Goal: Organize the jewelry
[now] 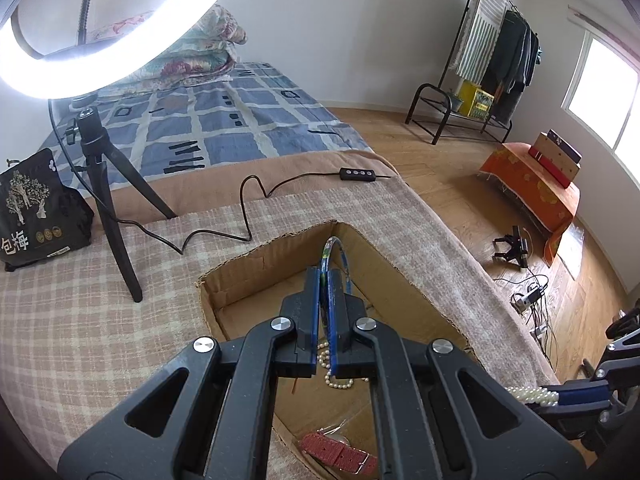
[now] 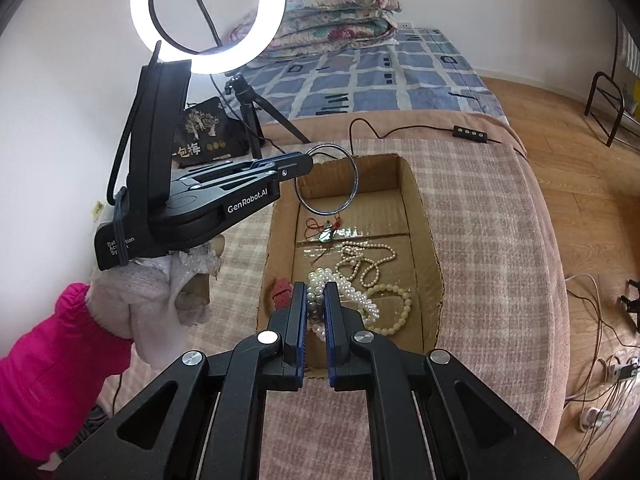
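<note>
A shallow cardboard box (image 2: 426, 240) lies on the checked blanket and holds jewelry. My left gripper (image 1: 325, 276) is shut on a thin metal bangle (image 2: 352, 168), held upright above the box's far end; the bangle's top shows in the left wrist view (image 1: 334, 242). My right gripper (image 2: 316, 292) is shut on a white pearl bracelet (image 2: 320, 280) above the box's near end; it also shows in the left wrist view (image 1: 532, 396). In the box lie a cream bead necklace (image 2: 368, 258), a pale bead bracelet (image 2: 396, 308), a red-corded pendant (image 2: 326, 234) and a red strap (image 2: 282, 292).
A lit ring light (image 2: 208, 16) on a black tripod (image 2: 256, 116) stands behind the box, its cable and remote (image 2: 470, 134) trailing over the blanket. A black snack bag (image 2: 208, 132) sits by the tripod. Cables lie on the wooden floor (image 2: 600, 360) at the right.
</note>
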{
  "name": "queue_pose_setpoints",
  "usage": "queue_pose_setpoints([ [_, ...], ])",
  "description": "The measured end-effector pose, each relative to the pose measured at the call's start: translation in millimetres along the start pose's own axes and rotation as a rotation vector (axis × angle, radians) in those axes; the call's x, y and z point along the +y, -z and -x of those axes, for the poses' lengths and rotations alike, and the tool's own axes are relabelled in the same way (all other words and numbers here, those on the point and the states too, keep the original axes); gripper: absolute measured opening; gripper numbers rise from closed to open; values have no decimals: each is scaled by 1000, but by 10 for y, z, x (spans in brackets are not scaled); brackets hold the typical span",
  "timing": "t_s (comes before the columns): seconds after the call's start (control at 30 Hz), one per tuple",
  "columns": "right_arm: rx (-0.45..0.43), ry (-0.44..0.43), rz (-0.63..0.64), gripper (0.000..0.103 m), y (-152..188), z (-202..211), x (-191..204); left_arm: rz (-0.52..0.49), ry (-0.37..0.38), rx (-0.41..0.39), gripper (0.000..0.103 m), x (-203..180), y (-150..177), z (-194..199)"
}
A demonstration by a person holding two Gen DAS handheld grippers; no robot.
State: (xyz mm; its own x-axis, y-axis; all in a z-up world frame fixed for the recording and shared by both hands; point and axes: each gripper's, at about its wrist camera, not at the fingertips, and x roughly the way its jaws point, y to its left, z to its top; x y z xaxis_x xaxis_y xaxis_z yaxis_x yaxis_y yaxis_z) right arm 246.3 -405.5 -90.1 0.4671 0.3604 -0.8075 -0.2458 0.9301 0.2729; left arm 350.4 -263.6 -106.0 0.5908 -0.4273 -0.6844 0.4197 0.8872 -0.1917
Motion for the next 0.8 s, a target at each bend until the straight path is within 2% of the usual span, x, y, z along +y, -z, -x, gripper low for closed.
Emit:
queue_pose_setpoints([
  [0.37,3,-3,4,8,28,-74,5,-31,-14,-5,1,-72,-2,-14],
  [0.4,1,2,7,10,20,-79,8,-29,-14,-2,1,-68,-6,-13],
  [0.5,-12,19,18,31,10,-62,38,-28,-15,2,2,-57,-11,-4],
  [0.53,-19,28,23,42,8,-52,47,-32,-17,2,6,-56,-11,7],
  [0.57,-24,39,27,51,9,-45,52,-34,-18,0,20,-58,-10,19],
  [0.6,-34,53,33,54,12,-32,65,-37,-22,-6,40,-58,-7,37],
  [0.67,-47,88,42,66,22,-13,88,-39,-35,-36,55,-54,-2,100],
  [0.73,-51,124,48,71,25,-11,102,-34,-45,-47,60,-44,-8,150],
  [0.8,-52,149,53,71,26,0,124,-29,-47,-44,65,-39,-17,183],
])
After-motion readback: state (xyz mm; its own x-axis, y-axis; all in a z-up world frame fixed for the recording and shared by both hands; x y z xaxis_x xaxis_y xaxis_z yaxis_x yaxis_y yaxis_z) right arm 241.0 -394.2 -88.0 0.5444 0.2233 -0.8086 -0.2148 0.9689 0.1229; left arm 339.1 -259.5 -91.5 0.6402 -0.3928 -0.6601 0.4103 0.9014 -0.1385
